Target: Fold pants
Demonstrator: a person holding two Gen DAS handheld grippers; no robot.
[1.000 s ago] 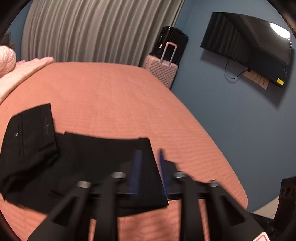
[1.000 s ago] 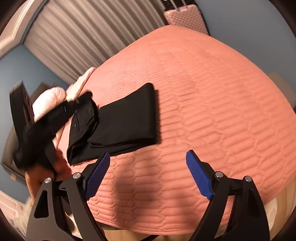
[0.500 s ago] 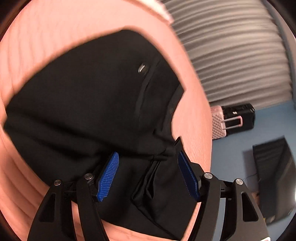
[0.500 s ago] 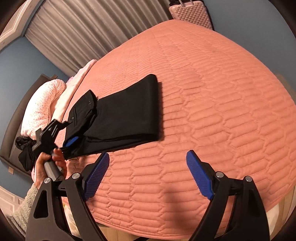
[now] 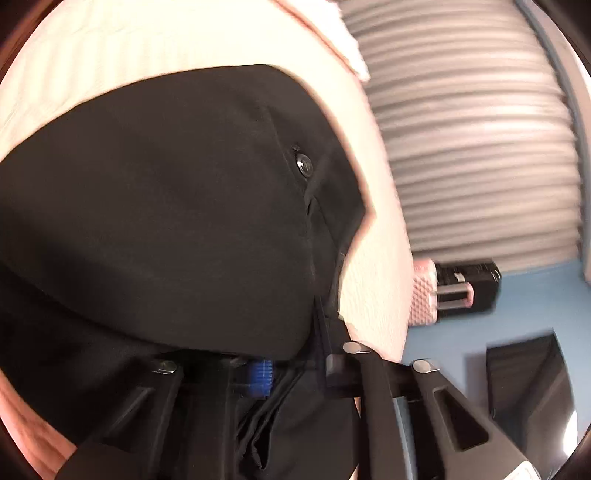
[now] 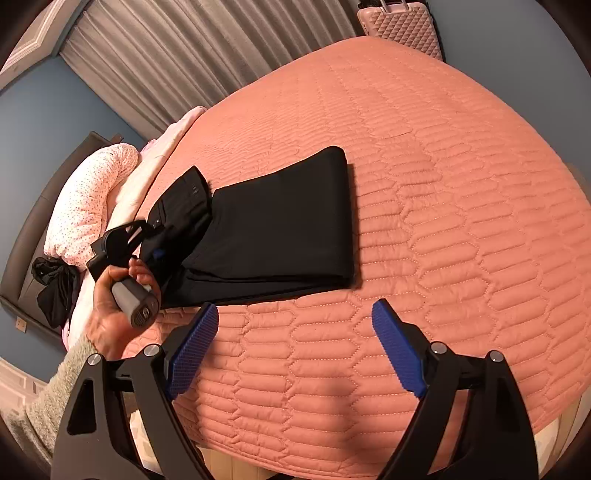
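Observation:
Black pants point(image 6: 280, 218) lie partly folded on the salmon quilted bed point(image 6: 443, 221), the waist end at the left. My left gripper point(image 6: 157, 251) is shut on the waist end's near edge. In the left wrist view the black cloth point(image 5: 166, 221) with a button point(image 5: 303, 164) fills the frame, and the gripper point(image 5: 273, 369) is closed on a bunch of it, one blue pad point(image 5: 260, 376) showing. My right gripper point(image 6: 295, 350) is open and empty, over the bed near its front edge, apart from the pants.
A pink floral pillow point(image 6: 88, 199) and a black garment point(image 6: 55, 288) lie at the bed's left end. A pink suitcase point(image 6: 399, 26) stands beyond the far side by grey curtains point(image 6: 166, 66). A wall TV point(image 5: 528, 387) is at the right.
My left gripper moved in on the waist end and closed on the cloth; half a second ago its jaws were open around it. The right gripper has stayed open and nearly still.

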